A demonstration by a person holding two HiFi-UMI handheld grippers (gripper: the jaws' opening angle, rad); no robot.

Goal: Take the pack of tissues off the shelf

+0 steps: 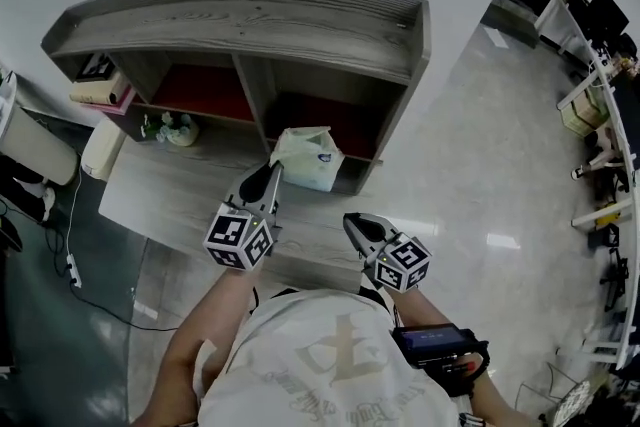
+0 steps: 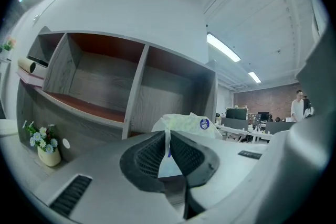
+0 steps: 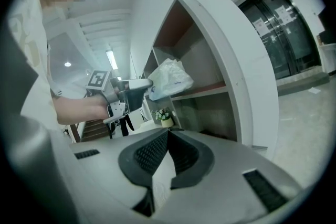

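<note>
The pack of tissues (image 1: pixel 306 158), white with a small blue label, hangs at the front of the shelf's (image 1: pixel 250 20) lower right compartment. My left gripper (image 1: pixel 272 177) is shut on a thin flap of its plastic wrap. In the left gripper view the flap runs between the jaws (image 2: pixel 167 139), with the pack (image 2: pixel 184 122) just beyond them. The right gripper view shows the pack (image 3: pixel 169 77) held by the left gripper (image 3: pixel 131 91) off the shelf's front edge. My right gripper (image 1: pixel 356 226) is lower and to the right, over the desk's front edge, jaws (image 3: pixel 168 136) together with nothing in them.
The grey wooden shelf stands on a desk (image 1: pixel 170 190) against the wall. A small flower pot (image 1: pixel 178 130) sits under the left compartment, and a paper roll (image 1: pixel 100 93) lies at the shelf's left end. Office desks and chairs (image 1: pixel 600 115) stand far right across the shiny floor.
</note>
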